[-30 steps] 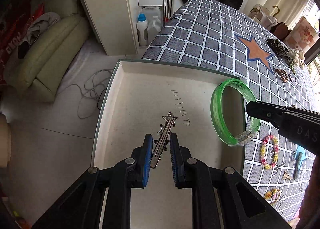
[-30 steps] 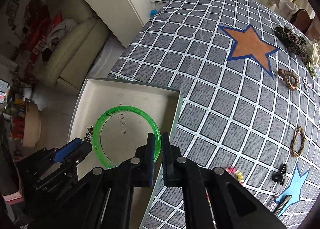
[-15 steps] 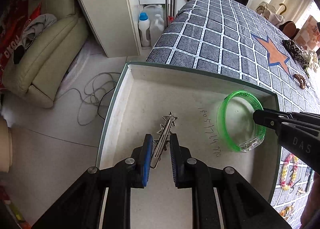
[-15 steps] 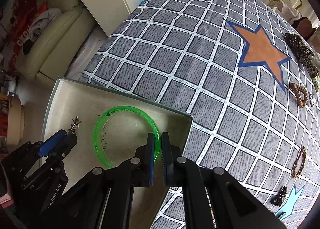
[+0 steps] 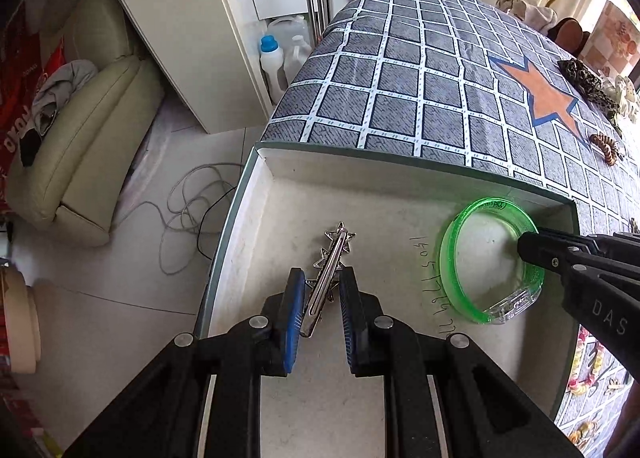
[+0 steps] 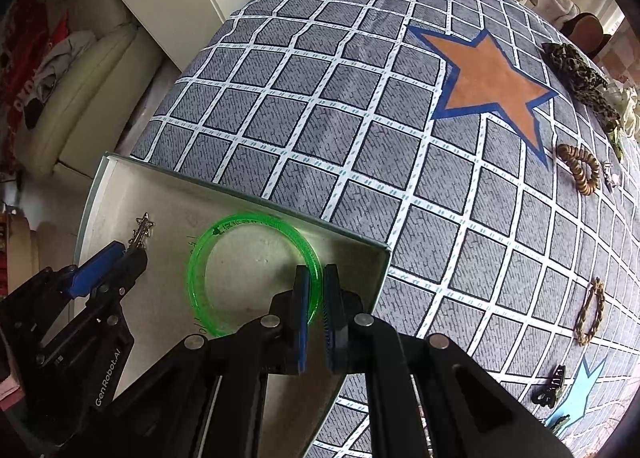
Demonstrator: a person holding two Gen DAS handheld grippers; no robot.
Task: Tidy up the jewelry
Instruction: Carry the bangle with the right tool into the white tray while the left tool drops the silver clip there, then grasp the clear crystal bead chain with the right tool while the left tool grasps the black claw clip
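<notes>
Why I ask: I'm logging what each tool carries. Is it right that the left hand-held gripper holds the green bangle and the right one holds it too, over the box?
Not quite. The left hand-held gripper grips a silver star hair clip, not the green bangle. The left wrist view shows it. The right hand-held gripper does hold the bangle over the box.

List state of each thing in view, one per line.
left gripper: shut on star hair clip
star hair clip: held tilted over the box
right gripper: shut on green bangle
green bangle: held by its rim inside the box
box: open, no lid seen
brown coiled bracelet: lying on the tablecloth, untouched
</notes>
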